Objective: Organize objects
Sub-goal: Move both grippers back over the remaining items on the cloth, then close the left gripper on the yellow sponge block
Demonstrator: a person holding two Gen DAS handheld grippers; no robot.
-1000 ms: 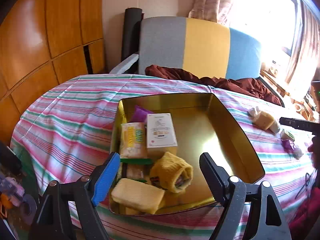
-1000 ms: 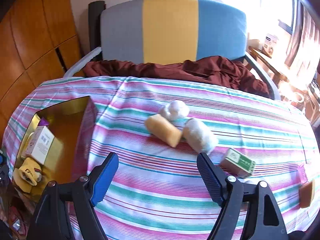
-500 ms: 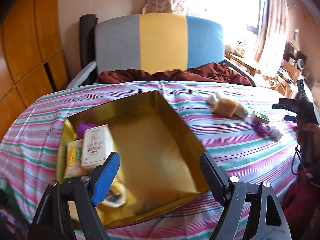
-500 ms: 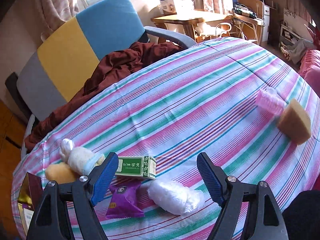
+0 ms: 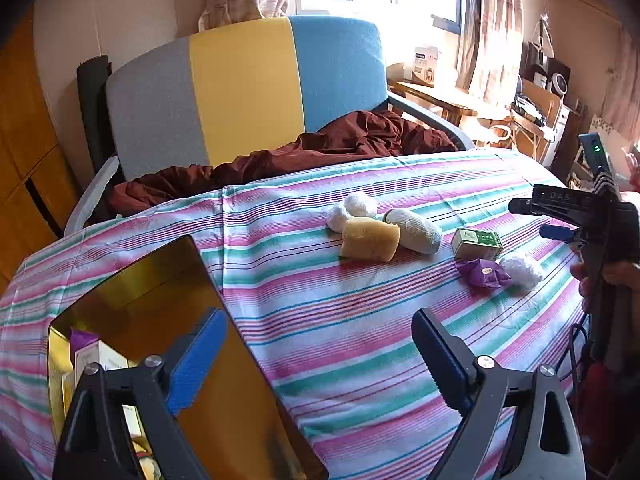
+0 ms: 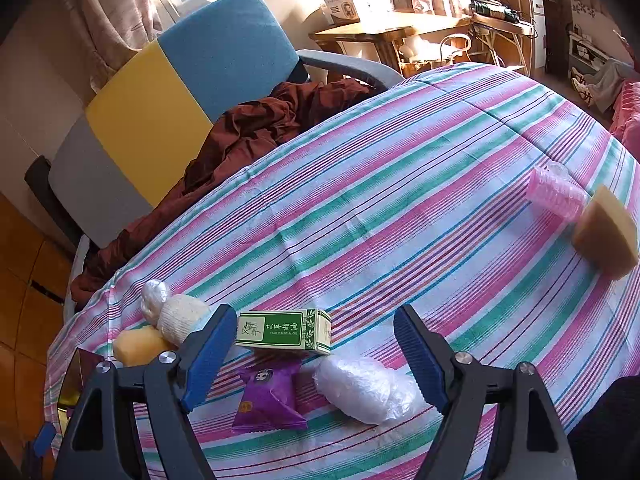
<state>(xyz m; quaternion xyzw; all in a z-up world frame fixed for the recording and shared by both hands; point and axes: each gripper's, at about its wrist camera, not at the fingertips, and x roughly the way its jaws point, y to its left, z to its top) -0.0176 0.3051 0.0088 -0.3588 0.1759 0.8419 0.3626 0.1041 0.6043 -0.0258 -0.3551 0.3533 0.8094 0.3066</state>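
A gold tin (image 5: pixel 168 304) at lower left holds a white box (image 5: pixel 96 358) and other items. My left gripper (image 5: pixel 320 360) hovers over the striped cloth just right of the tin, its jaws opening with nothing between them. Farther along the cloth lie a yellow roll (image 5: pixel 370 239), a white sock roll (image 5: pixel 416 230), a green box (image 5: pixel 476 243), a purple packet (image 5: pixel 482 272) and a white plastic bundle (image 5: pixel 520 270). My right gripper (image 6: pixel 316 356) stands open above the purple packet (image 6: pixel 266 400), the white bundle (image 6: pixel 366 390) and the green box (image 6: pixel 284 330), touching none.
A pink ribbed roll (image 6: pixel 556 196) and a tan sponge (image 6: pixel 606 232) lie near the cloth's right edge. A chair (image 5: pixel 244 92) with a maroon cloth (image 5: pixel 320 152) stands behind the table. Wooden desks and clutter fill the back right.
My left gripper has swung right, from over the tin to the cloth beside it, and its jaws stand wider. The right gripper swung right to the green box, then stayed still.
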